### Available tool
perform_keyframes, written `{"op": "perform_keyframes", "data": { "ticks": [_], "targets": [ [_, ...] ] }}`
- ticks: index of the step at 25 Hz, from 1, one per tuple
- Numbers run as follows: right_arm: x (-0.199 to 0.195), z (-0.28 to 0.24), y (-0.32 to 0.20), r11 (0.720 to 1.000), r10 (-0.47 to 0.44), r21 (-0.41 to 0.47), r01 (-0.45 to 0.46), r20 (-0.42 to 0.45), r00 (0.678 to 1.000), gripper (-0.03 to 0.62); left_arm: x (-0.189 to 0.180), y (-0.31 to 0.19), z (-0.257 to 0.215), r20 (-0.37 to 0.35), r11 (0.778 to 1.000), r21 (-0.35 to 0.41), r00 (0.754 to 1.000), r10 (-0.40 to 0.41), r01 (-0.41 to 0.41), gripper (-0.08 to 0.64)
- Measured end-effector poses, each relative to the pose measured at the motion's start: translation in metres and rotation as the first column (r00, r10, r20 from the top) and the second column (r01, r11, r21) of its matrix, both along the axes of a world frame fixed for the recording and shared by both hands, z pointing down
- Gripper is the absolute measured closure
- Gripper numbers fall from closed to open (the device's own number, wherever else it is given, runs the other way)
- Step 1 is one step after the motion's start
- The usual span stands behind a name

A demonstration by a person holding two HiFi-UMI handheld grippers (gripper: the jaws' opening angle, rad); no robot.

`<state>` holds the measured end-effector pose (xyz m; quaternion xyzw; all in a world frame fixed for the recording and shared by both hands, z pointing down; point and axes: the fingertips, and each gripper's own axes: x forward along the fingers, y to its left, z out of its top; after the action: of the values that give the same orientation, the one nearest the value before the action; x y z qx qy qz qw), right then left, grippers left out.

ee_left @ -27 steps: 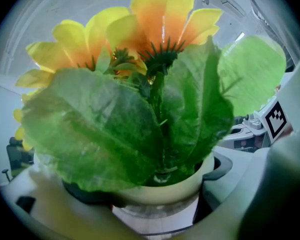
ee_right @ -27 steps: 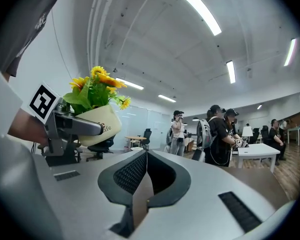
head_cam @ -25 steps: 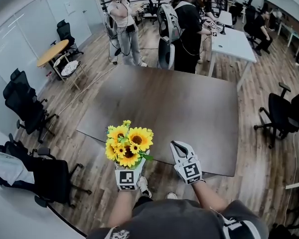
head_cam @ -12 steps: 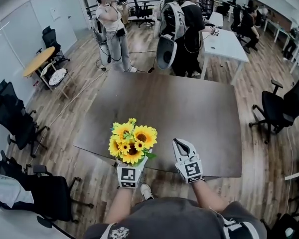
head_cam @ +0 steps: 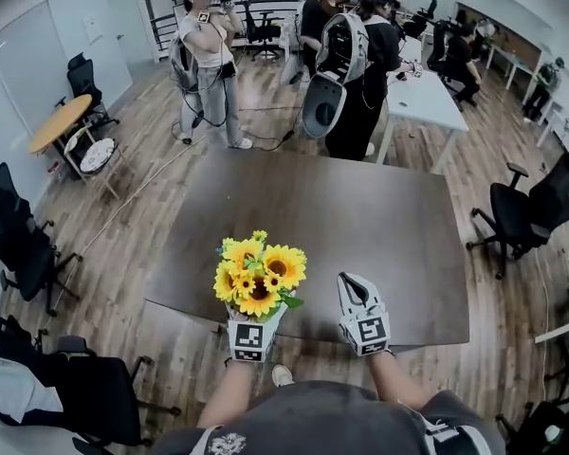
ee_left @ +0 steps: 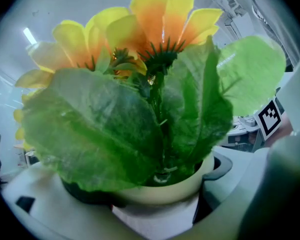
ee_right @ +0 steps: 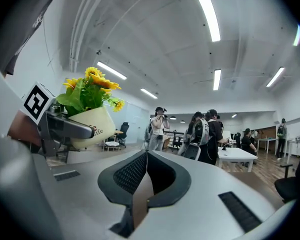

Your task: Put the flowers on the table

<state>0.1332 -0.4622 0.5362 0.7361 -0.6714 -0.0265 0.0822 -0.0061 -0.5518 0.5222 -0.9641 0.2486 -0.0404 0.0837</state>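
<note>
The left gripper [head_cam: 251, 328] has its jaws clamped on a cream pot [ee_left: 162, 191] of flowers [head_cam: 259, 278], one jaw on each side of the pot. The flowers are yellow sunflowers with broad green leaves, and the pot stands upright in the grip. In the head view the blooms overlap the near edge of the dark table [head_cam: 360, 207], left of its middle. The pot is carried by the gripper, and no view shows it resting on the table top.

The right gripper [head_cam: 353, 287] hangs just right of the flowers, over the same near edge and apart from them. Its jaws are pressed together with nothing between them. Its own view shows the pot and the left gripper off to its left.

Beyond the table's far side stand several people [head_cam: 346, 60], one with a large backpack. A white table [head_cam: 422, 98] stands behind them on the right. Black chairs [head_cam: 526, 207] flank the table on both sides, and a small round table [head_cam: 59, 121] stands far left
</note>
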Motion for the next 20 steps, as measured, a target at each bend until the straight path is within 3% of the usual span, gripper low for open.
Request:
{"op": "perform_keyframes", "data": {
  "ticks": [10,20],
  "targets": [
    [-0.007,0.016,-0.013,0.994,0.106,-0.022,-0.106,0.012,0.994,0.568,0.000,-0.023,0.025,0.020,0.994,-0.023,0.994,0.108,-0.107,0.017],
    [0.002,0.034,0.001,0.985,0.167,-0.053,-0.165,0.035,0.985,0.568,0.026,-0.020,0.039,0.036,0.981,-0.036,0.981,0.193,-0.192,0.017]
  ]
}}
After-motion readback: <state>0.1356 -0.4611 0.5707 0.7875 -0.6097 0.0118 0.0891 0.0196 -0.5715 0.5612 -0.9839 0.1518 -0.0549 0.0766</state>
